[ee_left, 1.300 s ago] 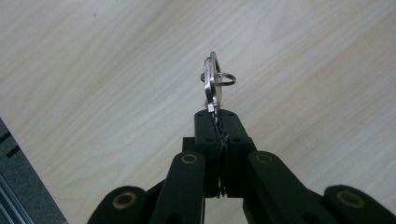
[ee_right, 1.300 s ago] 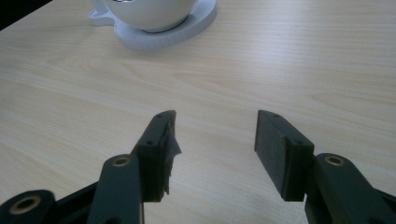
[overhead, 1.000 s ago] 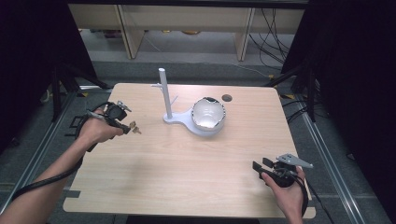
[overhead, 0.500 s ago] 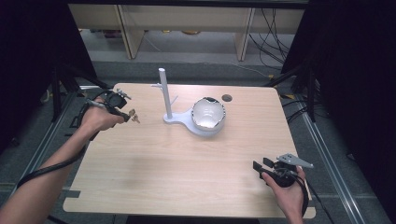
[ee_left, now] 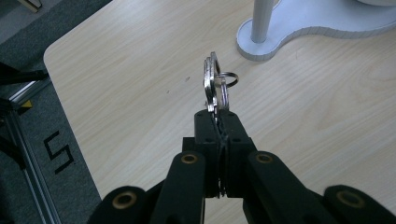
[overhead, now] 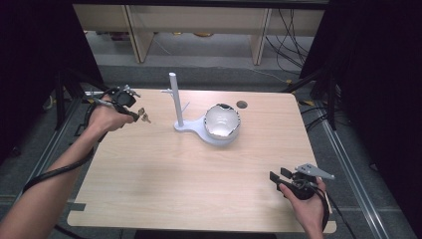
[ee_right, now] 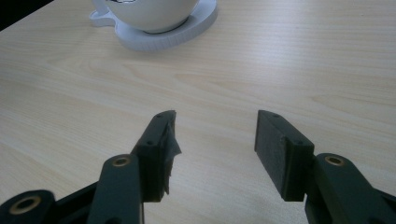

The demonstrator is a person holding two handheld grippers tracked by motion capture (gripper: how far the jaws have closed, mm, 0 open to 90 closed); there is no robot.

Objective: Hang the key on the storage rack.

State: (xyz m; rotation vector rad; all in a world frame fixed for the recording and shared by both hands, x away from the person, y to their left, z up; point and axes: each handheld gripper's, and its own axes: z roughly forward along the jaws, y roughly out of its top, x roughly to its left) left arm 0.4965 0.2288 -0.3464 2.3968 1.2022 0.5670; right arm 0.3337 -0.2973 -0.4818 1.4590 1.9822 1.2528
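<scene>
left gripper [ee_left: 218,122] | jaws clamp keys [ee_left: 215,84] | above table [overhead: 164,169]

My left gripper [overhead: 135,112] sits at the far left, jaws clamped tight, forearm stretched out from the near left. My right gripper [overhead: 279,178] rests near right, jaws wide apart, pointing left.

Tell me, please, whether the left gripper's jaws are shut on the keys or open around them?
Shut on them: the left gripper has its jaws pressed together on the keys, which stick out above the table.
</scene>
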